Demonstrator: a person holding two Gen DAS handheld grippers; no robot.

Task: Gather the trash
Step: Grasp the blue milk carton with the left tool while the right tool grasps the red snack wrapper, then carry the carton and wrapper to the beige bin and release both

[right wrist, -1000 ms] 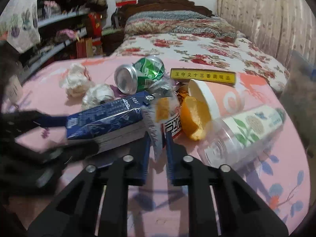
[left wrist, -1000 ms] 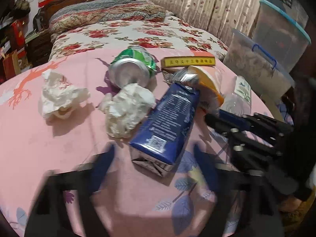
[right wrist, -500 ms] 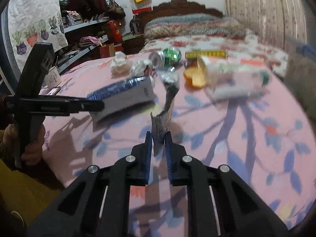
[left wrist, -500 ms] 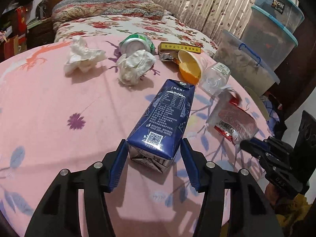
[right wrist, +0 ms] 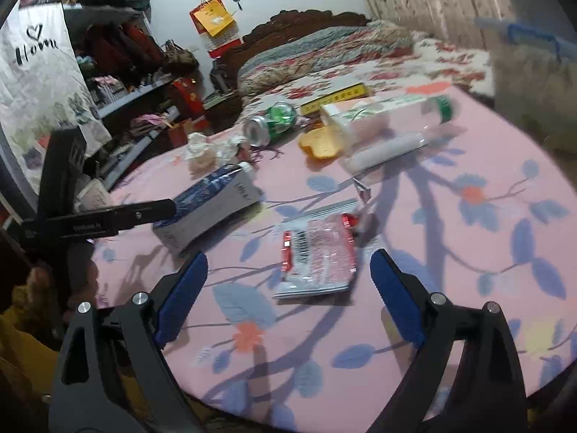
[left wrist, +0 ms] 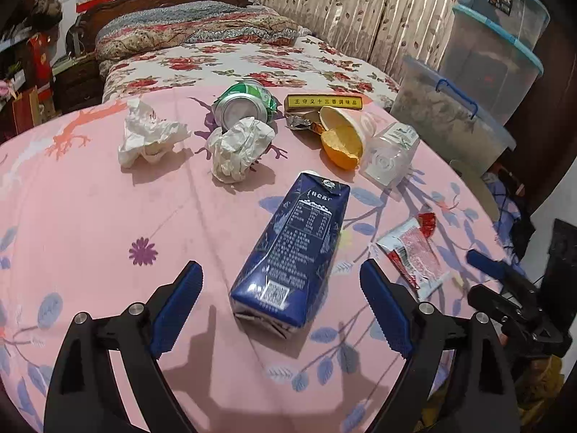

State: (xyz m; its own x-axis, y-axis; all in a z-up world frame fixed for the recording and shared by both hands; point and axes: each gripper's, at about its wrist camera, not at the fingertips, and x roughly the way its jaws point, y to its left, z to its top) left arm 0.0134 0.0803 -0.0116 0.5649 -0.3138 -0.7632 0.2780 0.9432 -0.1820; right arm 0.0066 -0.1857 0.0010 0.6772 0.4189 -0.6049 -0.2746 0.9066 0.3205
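Observation:
A blue milk carton [left wrist: 292, 252] lies on the pink tablecloth [left wrist: 90, 216] between the wide-open fingers of my left gripper [left wrist: 281, 288], untouched. It also shows in the right wrist view [right wrist: 209, 205]. A red and silver snack wrapper [right wrist: 317, 256] lies flat between the open fingers of my right gripper [right wrist: 288, 281]; it shows in the left wrist view too [left wrist: 414, 252]. Farther back lie two crumpled tissues [left wrist: 151, 133] [left wrist: 238, 148], a green can [left wrist: 245, 103], an orange peel [left wrist: 340, 142], a paper cup [left wrist: 346, 121], a clear plastic bottle [left wrist: 389, 151] and a yellow box [left wrist: 324, 102].
A bed with a floral cover [left wrist: 234, 61] stands behind the table. Stacked plastic storage bins [left wrist: 468, 83] stand at the right. Shelves with clutter [right wrist: 119, 72] are at the left of the right wrist view. The table edge [right wrist: 360, 422] is close below my right gripper.
Both grippers have opened. The left let go of the blue carton, which now lies on the cloth. The right let go of the wrapper, which now lies flat near the table's front edge.

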